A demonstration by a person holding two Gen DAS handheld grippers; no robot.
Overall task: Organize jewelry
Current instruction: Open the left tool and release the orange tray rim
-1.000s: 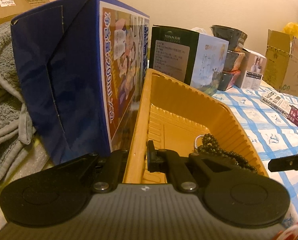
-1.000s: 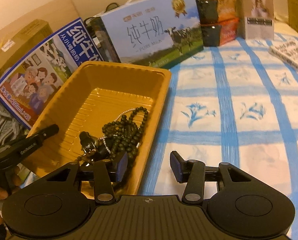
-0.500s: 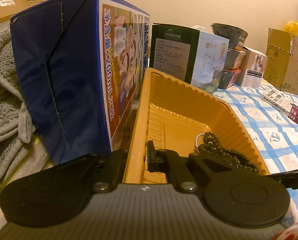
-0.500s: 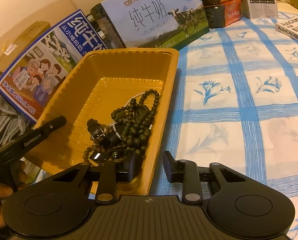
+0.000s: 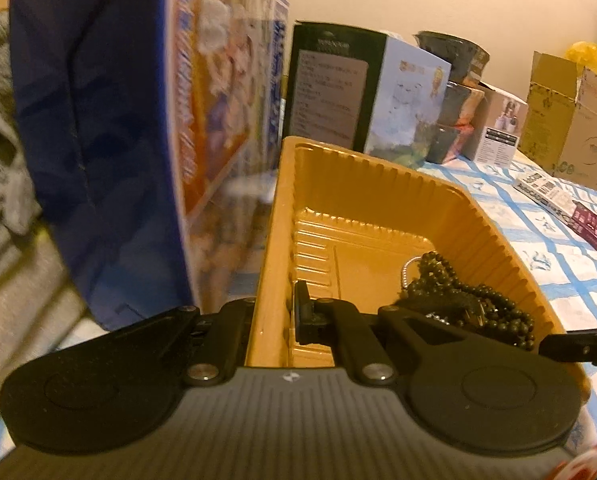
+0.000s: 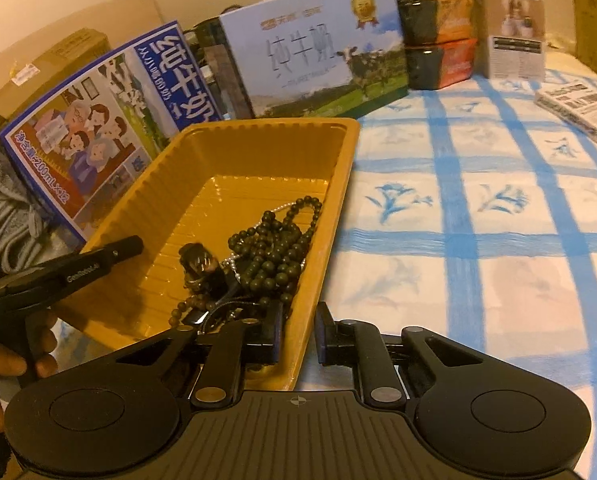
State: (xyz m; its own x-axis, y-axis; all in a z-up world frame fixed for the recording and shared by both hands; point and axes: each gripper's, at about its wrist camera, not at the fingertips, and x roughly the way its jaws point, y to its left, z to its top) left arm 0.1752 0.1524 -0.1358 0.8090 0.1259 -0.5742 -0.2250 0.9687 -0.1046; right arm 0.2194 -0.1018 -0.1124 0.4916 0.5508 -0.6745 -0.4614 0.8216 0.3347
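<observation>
A yellow plastic tray [image 6: 258, 148] lies on the blue-checked cloth, with a dark bead necklace [image 6: 274, 248], a thin silver chain and a small dark piece [image 6: 196, 260] heaped at its near end. My left gripper [image 5: 268, 312] is shut on the tray's left wall [image 5: 270, 240], one finger outside and one pad inside. My right gripper [image 6: 296, 334] straddles the tray's right wall. Its jaws are closing, and the pads touch the rim from both sides. The beads [image 5: 458, 292] lie just past the left gripper's inner finger.
A blue milk box [image 6: 98, 140] and a cow-print milk box [image 6: 318, 60] stand close behind the tray. Grey towels [image 6: 2, 216] lie at the left. Stacked bowls [image 6: 438, 40], a small carton and a book [image 6: 578, 108] sit farther right on the checked cloth [image 6: 478, 220].
The right gripper's jaws have narrowed from wide apart to tight around the tray's right wall. The left gripper keeps its hold; its view has tilted and blurred a little.
</observation>
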